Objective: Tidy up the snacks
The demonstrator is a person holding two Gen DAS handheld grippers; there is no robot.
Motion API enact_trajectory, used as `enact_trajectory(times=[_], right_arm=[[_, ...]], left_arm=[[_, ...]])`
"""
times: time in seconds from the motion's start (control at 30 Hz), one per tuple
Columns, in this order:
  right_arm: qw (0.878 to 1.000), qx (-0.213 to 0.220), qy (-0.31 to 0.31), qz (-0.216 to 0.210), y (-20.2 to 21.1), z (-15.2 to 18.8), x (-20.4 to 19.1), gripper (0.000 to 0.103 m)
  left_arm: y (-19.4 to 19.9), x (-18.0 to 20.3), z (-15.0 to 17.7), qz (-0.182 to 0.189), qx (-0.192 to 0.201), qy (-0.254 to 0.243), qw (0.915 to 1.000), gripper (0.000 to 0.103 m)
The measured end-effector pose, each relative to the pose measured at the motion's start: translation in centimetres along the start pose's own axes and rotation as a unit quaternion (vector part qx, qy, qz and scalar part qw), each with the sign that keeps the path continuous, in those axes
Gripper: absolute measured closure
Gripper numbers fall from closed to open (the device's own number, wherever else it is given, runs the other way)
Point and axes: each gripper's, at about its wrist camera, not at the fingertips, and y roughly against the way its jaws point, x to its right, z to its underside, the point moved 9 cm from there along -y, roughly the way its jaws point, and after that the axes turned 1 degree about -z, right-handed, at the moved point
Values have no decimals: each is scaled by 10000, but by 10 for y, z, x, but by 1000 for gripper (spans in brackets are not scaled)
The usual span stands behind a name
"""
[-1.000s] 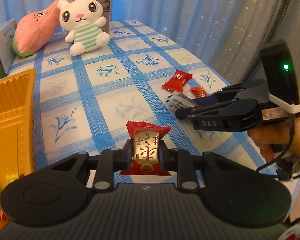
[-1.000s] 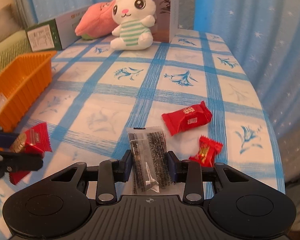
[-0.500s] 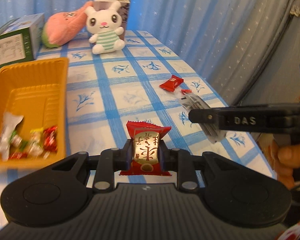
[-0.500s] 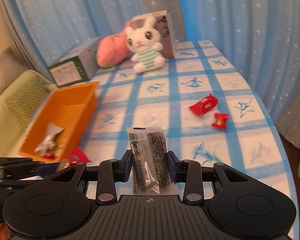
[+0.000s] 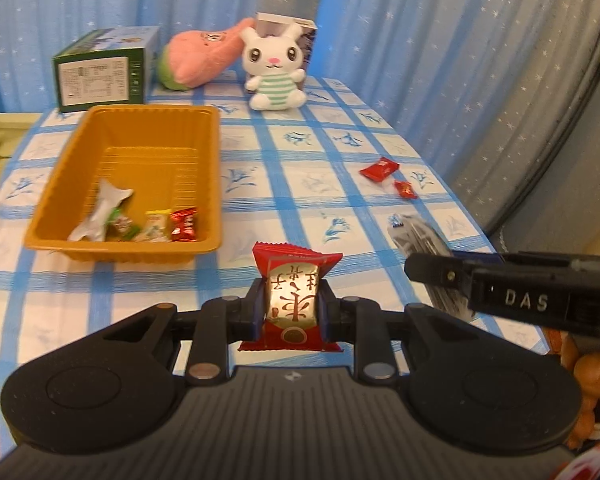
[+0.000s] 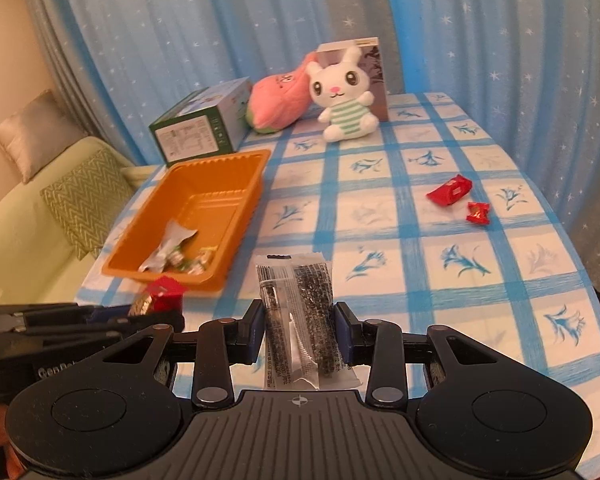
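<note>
Left gripper: clamped on a red candy with a gold label, held clear of the table. Right gripper: clamped on a clear packet of dark seeds, also held off the cloth.

Seen only from the left wrist: wrapped sweets in the near end of the orange tray, ahead and left of that gripper, their colours easy to tell; the right gripper crossing in from the right at about the same height, with the packet sticking out past its tip and part of a hand behind it.

Seen only from the right wrist: a green sofa with cushions beyond the table's left edge; the left gripper low on the left with the candy at its tip, just short of the tray's near rim.

Ahead and right of both grippers: a larger red wrapper and a small red candy close together near the right edge. Between tray and these two: bare checked cloth, open room. Far end taken up by a green box, a pink plush, a white rabbit and a brown box behind it. Curtains close along the far and right edges.
</note>
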Motion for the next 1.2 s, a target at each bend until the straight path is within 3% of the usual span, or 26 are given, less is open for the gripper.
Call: enact_trajectory(times=[0.57,1.2], right_arm=[[9991,-55,325,-266,-6,11,-52,66],[9980,-160,471,-395,-30,7,-75,66]], left_arm=[[40,-43,8,-415,189,149,9988,80],[42,-70,5,-584,218,265,9977,80]])
